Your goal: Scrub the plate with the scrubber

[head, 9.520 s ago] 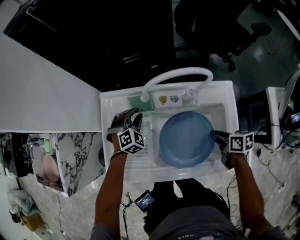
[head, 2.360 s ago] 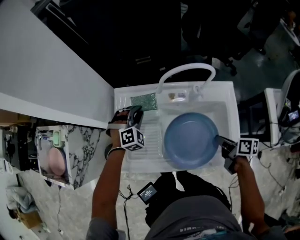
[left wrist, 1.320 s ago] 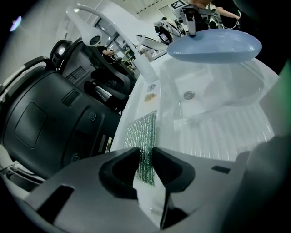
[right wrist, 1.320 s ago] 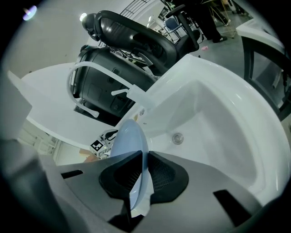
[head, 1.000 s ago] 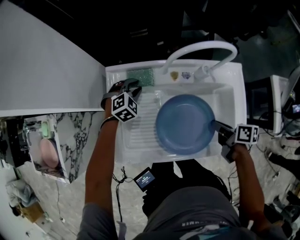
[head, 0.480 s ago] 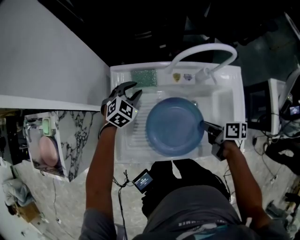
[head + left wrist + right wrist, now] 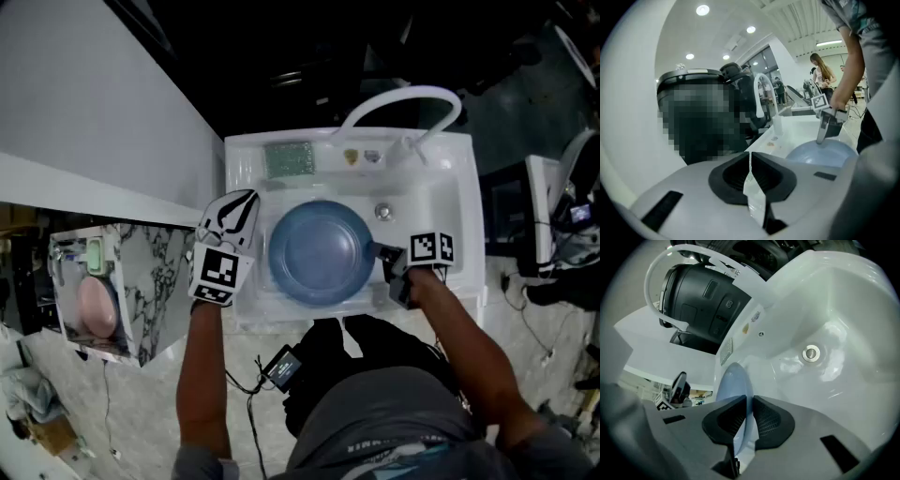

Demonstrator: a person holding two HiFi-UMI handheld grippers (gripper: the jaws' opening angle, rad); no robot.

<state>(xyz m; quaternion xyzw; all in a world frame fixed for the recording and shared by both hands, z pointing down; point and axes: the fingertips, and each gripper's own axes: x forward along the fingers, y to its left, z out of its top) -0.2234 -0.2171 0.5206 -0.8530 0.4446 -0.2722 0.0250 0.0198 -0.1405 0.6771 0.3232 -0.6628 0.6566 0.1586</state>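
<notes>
A round blue plate (image 7: 317, 251) lies tilted in the white sink (image 7: 450, 225). My right gripper (image 7: 377, 252) is shut on its right rim, and in the right gripper view the plate's edge (image 7: 733, 383) runs between the pads. The green scrubber (image 7: 289, 159) lies on the sink's back ledge, left of the faucet, untouched. My left gripper (image 7: 246, 199) hangs raised over the sink's left edge, apart from plate and scrubber. Its jaws have just been closing and now meet with nothing between them (image 7: 750, 157).
The white arched faucet (image 7: 403, 101) stands at the sink's back. The drain (image 7: 382, 212) shows right of the plate. A grey counter (image 7: 84, 122) lies to the left, a marble-patterned cabinet (image 7: 141, 281) below it. A person (image 7: 824, 70) stands in the background.
The right gripper has dragged the plate leftward, uncovering the drain. The left gripper has lifted off the draining board toward the sink's left edge, and its jaws have gone from open to shut.
</notes>
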